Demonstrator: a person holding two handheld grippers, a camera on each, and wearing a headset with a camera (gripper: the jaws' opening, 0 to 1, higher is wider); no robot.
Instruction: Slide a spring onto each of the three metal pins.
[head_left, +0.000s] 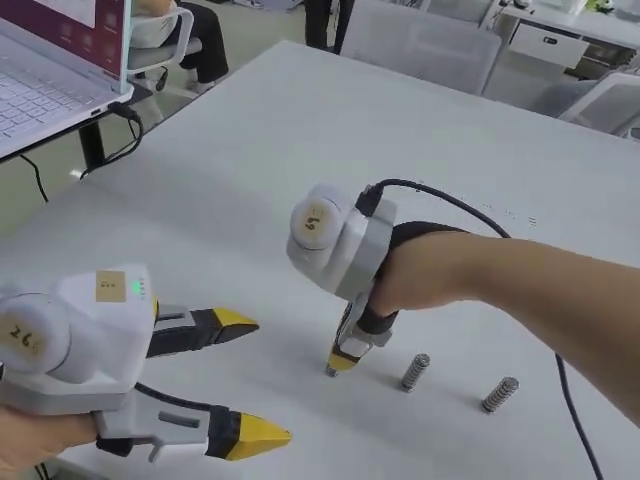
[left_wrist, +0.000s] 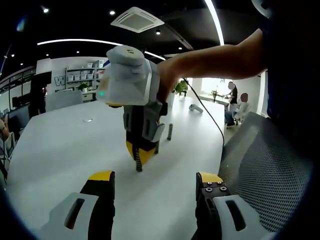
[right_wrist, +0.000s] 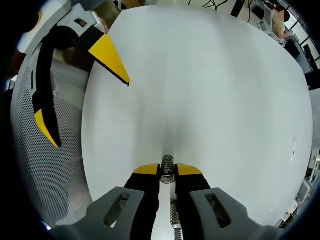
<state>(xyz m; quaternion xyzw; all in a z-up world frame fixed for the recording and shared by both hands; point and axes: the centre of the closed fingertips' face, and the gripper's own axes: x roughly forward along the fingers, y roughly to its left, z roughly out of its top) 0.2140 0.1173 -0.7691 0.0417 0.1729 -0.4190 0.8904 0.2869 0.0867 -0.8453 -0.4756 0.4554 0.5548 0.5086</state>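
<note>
While the left tool (head_left: 245, 380) hangs with jaws apart, the right tool (head_left: 341, 362) stands clamped on a small grey coiled metal spring (right_wrist: 167, 165), axis upright, lower end at the white tabletop (head_left: 400, 150), two similar springs (head_left: 416, 372) (head_left: 499, 394) near.

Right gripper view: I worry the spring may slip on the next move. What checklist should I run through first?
1. Right gripper shut on the spring, held between its yellow tips: ok.
2. Held spring's lower end meets the table: looks so in the left gripper view, ok.
3. A metal pin sits inside the held spring: cannot tell.
4. Left gripper open, holding nothing, apart from the work: ok.
5. Second spring and third spring stand apart from the right gripper's tips: ok.
</note>
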